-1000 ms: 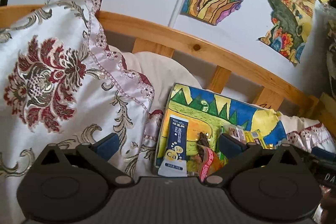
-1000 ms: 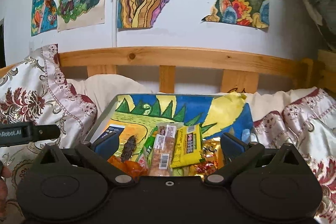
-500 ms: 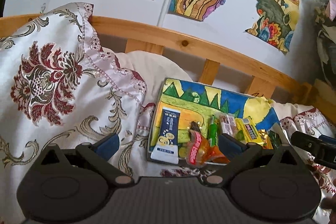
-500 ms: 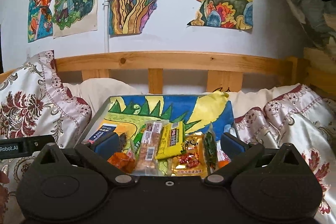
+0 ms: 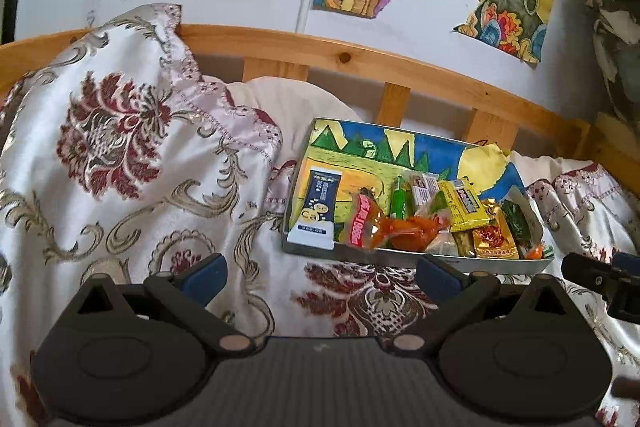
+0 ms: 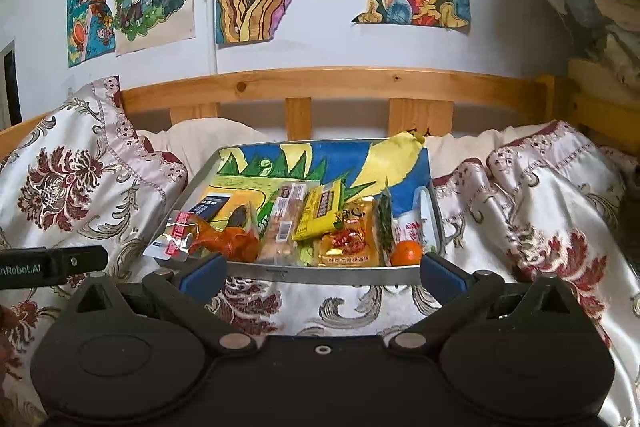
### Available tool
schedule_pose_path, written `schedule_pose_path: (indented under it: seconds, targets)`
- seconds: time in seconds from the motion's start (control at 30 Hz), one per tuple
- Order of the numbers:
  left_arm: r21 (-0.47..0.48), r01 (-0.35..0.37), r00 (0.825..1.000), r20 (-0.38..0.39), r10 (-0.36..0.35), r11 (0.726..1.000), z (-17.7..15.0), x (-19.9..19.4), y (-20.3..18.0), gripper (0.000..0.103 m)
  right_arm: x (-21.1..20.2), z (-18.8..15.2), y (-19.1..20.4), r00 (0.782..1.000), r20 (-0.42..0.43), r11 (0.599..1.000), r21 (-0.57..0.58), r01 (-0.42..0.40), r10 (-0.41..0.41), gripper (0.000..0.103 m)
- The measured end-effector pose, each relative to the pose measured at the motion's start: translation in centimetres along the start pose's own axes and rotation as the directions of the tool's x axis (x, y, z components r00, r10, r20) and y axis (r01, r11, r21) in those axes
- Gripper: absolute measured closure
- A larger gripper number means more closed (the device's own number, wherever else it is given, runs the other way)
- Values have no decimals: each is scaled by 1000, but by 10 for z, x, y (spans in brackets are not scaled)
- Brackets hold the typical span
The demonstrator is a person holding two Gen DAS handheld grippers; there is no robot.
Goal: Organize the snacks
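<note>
A grey metal tray (image 6: pixel 320 274) lined with a colourful drawing lies on the bed; it also shows in the left wrist view (image 5: pixel 400 259). Its front half holds several snack packets: a blue-and-white packet (image 5: pixel 318 209), an orange-red packet (image 6: pixel 224 241), a yellow packet (image 6: pixel 320 211), a gold packet (image 6: pixel 352 243) and a small orange fruit (image 6: pixel 406 253). My left gripper (image 5: pixel 320 273) is open and empty, short of the tray's near left corner. My right gripper (image 6: pixel 322 271) is open and empty, just short of the tray's front rim.
A floral satin quilt (image 5: pixel 120 163) is heaped to the left and covers the bed around the tray. A wooden bed rail (image 6: pixel 340 85) runs behind it, under drawings on the white wall. A second quilt fold (image 6: pixel 552 203) lies to the right.
Both grippers have pulled back from the tray. The snacks now sit beyond the fingertips instead of between them. Both stay open.
</note>
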State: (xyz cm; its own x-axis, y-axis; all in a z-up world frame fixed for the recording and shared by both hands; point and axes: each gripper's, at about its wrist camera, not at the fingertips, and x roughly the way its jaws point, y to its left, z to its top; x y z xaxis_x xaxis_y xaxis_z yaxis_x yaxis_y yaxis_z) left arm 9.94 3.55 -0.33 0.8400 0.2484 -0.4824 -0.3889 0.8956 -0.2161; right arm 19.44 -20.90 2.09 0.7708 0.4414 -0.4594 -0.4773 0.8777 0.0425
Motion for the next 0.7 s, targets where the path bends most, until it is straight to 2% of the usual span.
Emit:
schedule_pose_path:
  seconds: [0.1,0.2,0.33,0.47,0.7]
  targets:
    - [-23,-23,1000,12,23,999,-4,-11,-4,1,-8,-3,-3,1000,-5,1000,5,-3,4,1]
    - [26,-58,998,24,57,998,-11,-21,-13,1,-12,-10,-5,999,-29,1000,11,-15,16,1]
    - [77,-31,999,29,29,997,-16,-30,-22,1,-18,-20,-6,998,-54,999,31,-24,26,1]
    - [18,14,1000,16,-14,1000,-18,-35,-17,1,-25,-21,-5,998,-53,999,26,-37,39,1]
    - [-4,-5,1000,-1,5,1000,-24,-36,-13,1,-35,-22,-5,998,-46,999,20,-41,42,1]
